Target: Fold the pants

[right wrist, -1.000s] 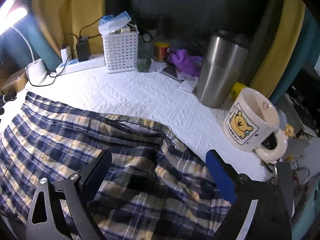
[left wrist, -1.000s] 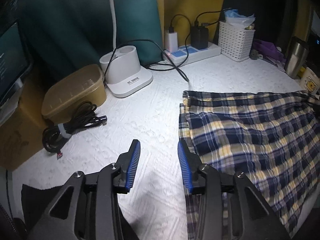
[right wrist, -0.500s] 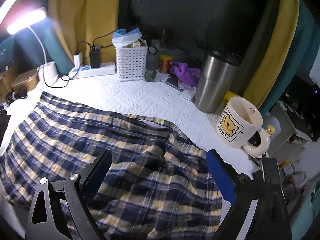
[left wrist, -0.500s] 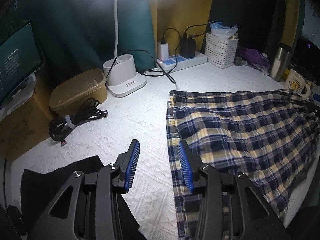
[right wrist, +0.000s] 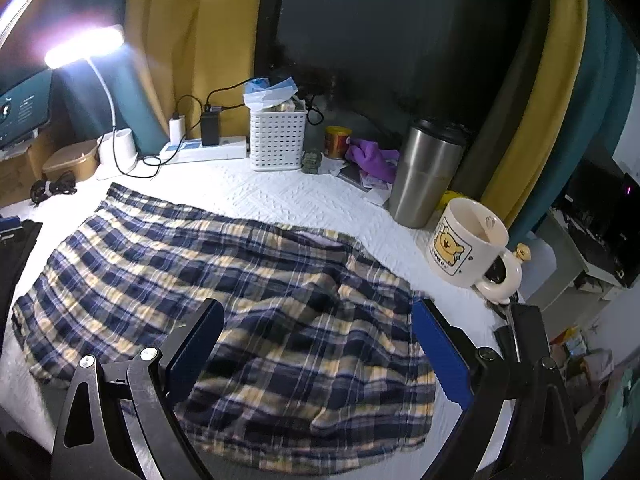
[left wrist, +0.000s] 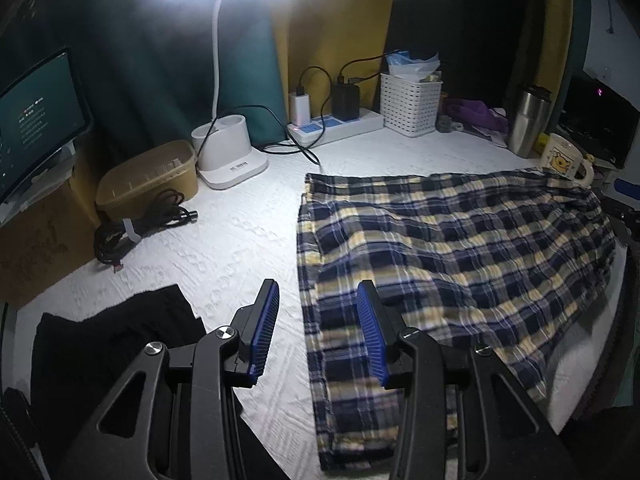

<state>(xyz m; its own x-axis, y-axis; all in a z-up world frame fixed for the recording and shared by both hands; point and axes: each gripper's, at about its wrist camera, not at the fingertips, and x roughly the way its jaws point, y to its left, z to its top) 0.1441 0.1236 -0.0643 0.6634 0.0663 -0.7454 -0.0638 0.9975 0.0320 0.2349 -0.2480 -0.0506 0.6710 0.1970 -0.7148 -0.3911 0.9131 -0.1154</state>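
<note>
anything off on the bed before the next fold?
Plaid pants lie rumpled, near edge bunched and uneven. The bear mug sits close beside their far corner, so a snag looks possible. Nothing spilled or damaged.

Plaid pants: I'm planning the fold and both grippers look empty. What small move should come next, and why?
Probably bring the left gripper down onto the near left edge of the plaid pants. They lie spread flat, and both it and the right gripper hover open, gripping nothing.

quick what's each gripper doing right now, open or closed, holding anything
Left gripper: open, holding nothing, above the plaid pants' edge.
Right gripper: open wide, holding nothing, over the pants.
</note>
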